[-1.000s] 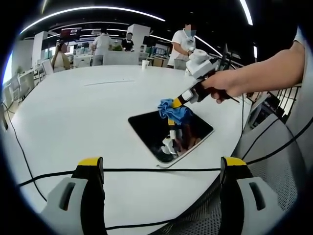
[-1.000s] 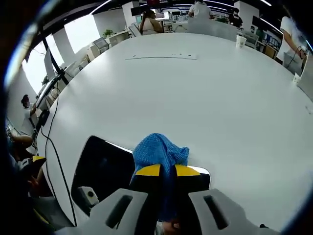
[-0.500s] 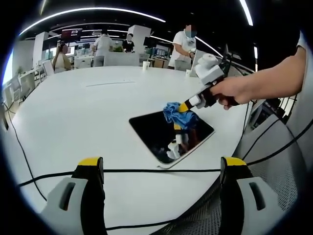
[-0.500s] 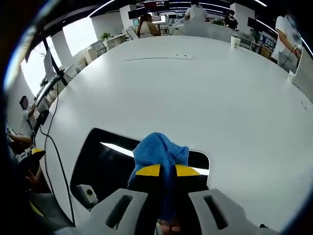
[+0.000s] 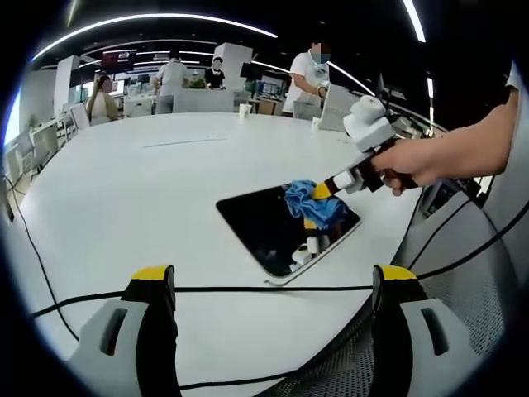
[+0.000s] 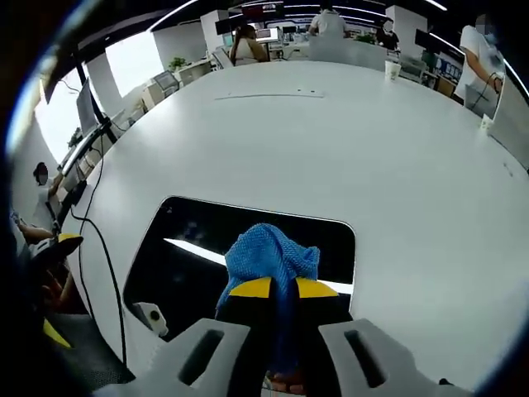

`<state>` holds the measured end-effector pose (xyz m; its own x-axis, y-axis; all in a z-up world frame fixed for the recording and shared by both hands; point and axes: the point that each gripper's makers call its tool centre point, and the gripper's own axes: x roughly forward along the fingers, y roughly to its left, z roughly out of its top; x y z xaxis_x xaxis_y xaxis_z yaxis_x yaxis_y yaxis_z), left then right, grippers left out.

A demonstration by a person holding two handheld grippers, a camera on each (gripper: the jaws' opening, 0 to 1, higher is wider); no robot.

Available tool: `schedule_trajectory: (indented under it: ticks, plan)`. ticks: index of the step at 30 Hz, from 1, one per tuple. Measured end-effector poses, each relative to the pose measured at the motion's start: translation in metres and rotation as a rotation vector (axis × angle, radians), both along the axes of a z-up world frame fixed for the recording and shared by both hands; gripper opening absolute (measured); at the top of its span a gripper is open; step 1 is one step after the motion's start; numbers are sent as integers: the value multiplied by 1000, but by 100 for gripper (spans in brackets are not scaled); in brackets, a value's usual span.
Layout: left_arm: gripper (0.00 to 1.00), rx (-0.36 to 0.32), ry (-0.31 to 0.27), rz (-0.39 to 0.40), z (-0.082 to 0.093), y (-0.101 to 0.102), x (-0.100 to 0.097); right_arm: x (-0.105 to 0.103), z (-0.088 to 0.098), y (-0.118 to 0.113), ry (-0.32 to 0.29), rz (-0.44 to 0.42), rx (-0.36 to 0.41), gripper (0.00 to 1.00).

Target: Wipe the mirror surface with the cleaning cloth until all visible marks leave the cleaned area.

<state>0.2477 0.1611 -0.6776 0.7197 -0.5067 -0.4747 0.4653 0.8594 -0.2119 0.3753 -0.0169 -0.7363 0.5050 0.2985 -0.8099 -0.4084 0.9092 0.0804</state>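
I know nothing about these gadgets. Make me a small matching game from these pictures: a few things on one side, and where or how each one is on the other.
Things:
1. blue cloth
2. mirror
3. left claw
4. black cable

Places or states:
A. lies flat on the white table
B. open, holding nothing
C. pinched in the right claw
D. runs across the table in front of the mirror

Pairs: 1-C, 2-A, 3-B, 4-D

No readable text, labels, brands or numbers anywhere; the distant screens (image 5: 120, 56) at the back of the room are too blurred to read.
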Motion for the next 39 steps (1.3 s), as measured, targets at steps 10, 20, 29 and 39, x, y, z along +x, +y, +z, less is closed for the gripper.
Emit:
schedule_trajectory:
  ticks: [10,20,29,39]
  plan:
    - [99,-3,-3,2,0,0,0,-21,-1,-5,4,-2,-10,3]
    - [99,1,-5,-10,0,-2,0,-44,-1,-9,8,-1,6,3]
    - [99,2,-6,-15,1,-3,-1,-58,-1,-11,21,2,18,4]
    - [99,-2,-4,-15,1,-3,0,-69,-1,-12,34,5,29,4]
